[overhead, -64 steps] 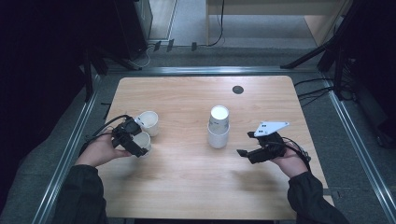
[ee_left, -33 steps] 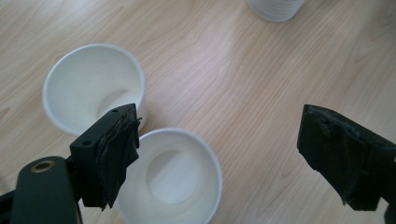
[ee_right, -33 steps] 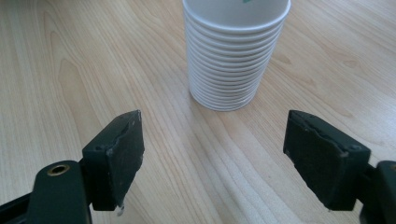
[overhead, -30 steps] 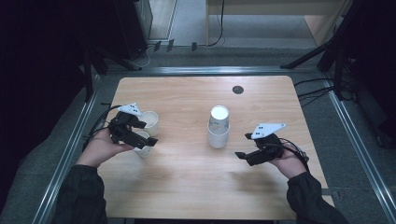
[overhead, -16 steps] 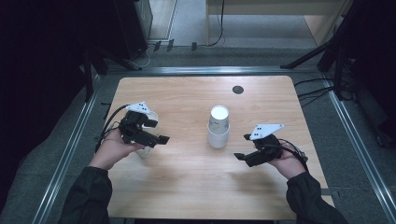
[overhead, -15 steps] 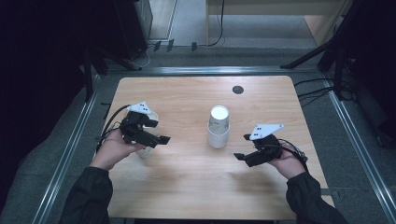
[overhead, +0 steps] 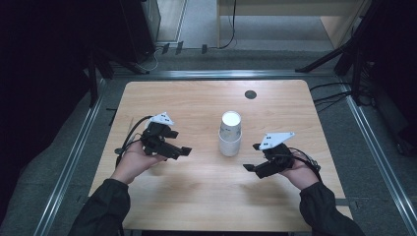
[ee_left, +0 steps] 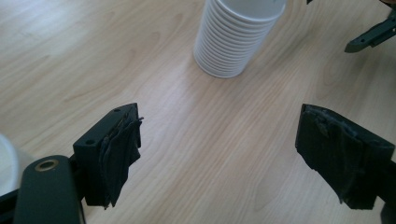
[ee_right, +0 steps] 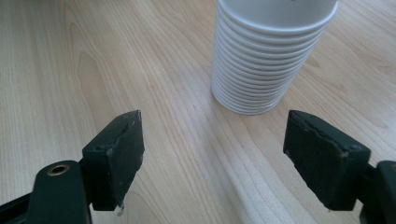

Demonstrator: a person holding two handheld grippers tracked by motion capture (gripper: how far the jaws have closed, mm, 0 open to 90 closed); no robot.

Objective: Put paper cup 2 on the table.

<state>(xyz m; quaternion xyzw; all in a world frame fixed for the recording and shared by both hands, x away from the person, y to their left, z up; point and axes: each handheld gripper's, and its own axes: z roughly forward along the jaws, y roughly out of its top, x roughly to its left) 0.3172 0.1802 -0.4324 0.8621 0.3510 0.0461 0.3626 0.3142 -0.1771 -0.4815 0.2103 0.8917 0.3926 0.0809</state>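
Observation:
A stack of several white ribbed paper cups (overhead: 230,133) stands upright at the middle of the wooden table (overhead: 196,98). My left gripper (overhead: 178,143) is to its left and points at it, jaws open and empty; in the left gripper view the stack (ee_left: 236,39) is ahead, beyond the left gripper (ee_left: 219,135). My right gripper (overhead: 251,158) rests to the right of the stack, open with nothing between its pads. Close ahead of the right gripper (ee_right: 212,135), the stack (ee_right: 268,56) rises in the right gripper view.
A small dark round disc (overhead: 250,94) sits in the tabletop at the back right. A white curved edge (ee_left: 5,163) shows at the lower left of the left gripper view. Metal rails (overhead: 74,157) run along the table's sides.
My left gripper has moved right, away from the two loose cups at the left and toward the stack. The right gripper has stayed in place.

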